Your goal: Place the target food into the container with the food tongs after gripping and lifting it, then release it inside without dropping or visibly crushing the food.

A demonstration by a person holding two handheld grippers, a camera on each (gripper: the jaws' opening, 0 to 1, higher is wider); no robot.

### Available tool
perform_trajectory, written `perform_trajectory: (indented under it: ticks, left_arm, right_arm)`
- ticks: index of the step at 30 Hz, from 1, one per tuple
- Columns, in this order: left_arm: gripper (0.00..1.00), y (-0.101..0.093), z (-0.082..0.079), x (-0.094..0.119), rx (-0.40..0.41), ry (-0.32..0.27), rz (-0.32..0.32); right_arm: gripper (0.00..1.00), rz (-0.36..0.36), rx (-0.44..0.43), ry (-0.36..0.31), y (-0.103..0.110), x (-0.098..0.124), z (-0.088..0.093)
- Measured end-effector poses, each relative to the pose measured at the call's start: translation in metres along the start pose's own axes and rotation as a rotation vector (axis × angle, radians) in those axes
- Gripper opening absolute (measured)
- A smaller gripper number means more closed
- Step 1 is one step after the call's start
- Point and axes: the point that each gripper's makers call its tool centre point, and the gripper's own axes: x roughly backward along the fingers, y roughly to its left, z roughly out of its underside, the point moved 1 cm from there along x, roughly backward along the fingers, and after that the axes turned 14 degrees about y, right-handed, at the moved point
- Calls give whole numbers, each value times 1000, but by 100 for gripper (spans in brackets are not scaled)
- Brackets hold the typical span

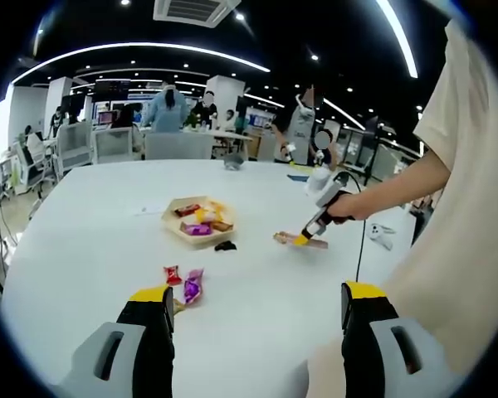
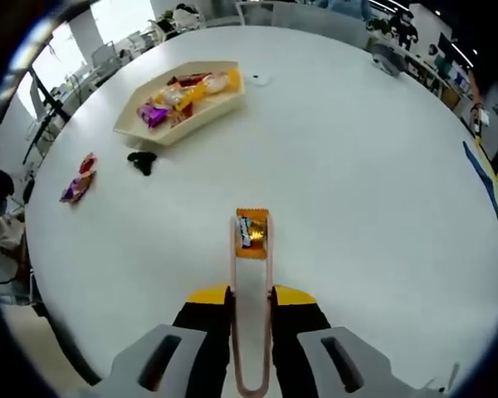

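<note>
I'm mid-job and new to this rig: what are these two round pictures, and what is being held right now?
No robot here: a person carries a hand-held gripper in each hand, each with a fisheye camera looking along its jaws.

In the left gripper view, the left hand-held gripper has its jaws wide apart and empty; across the white round table you see the right one working.

In the right gripper view, the right hand-held gripper is clamped on pale wooden food tongs, whose tips sit on either side of an orange wrapped snack lying on the table.

Also there: a light wooden tray of wrapped snacks, a small black object and two loose red and purple wrapped sweets.
</note>
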Motion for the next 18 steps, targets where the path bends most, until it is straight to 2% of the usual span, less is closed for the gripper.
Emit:
perform_trajectory:
  ticks: [18]
  left_arm:
    - [82,0,-1,0,-1,0,-1]
  right_arm:
    - [14,-23,18,-22,6,3,-5]
